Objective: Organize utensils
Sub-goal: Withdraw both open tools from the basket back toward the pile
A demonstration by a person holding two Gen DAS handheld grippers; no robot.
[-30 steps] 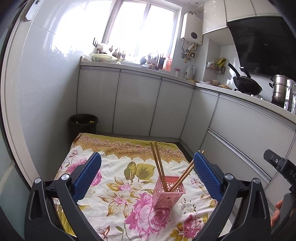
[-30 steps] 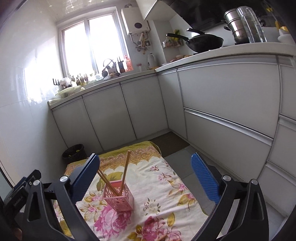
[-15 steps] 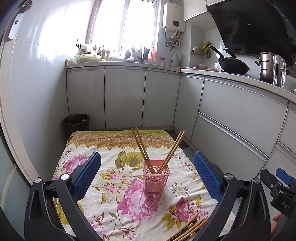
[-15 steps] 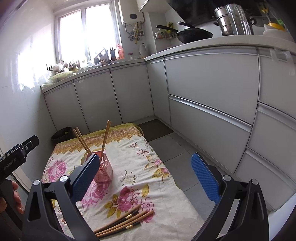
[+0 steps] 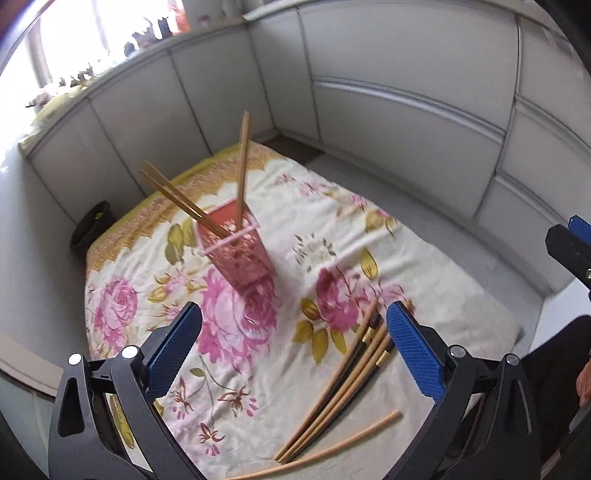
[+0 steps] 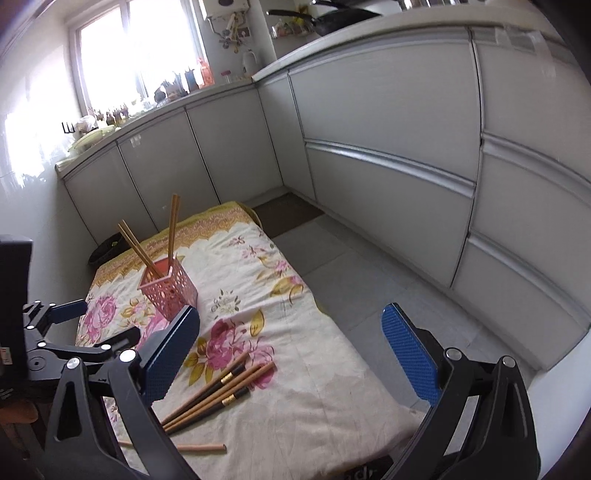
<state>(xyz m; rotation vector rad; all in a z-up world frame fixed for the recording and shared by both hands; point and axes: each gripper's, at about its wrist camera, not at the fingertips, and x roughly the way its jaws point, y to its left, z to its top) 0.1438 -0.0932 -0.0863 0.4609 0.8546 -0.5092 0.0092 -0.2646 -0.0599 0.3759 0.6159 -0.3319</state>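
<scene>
Left wrist view: left gripper (image 5: 293,349) spread wide, empty; loose chopsticks (image 5: 349,373) lie near the floral cloth's (image 5: 122,258) near edge, long axes diagonal (lower ends partly hidden). Right wrist view: right gripper (image 6: 290,356) likewise released; pink holder (image 6: 168,288) mid-cloth holds leaning chopsticks (image 6: 142,253).

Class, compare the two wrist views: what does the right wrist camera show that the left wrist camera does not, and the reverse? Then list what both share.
Only the right wrist view shows the bright window, the black frying pan on the counter and the grey floor tiles.

Only the left wrist view shows the full length of the single pale wooden chopstick nearest the camera.

Both show the pink perforated plastic holder with upright chopsticks, the loose chopstick bundle, and the floral cloth.
</scene>
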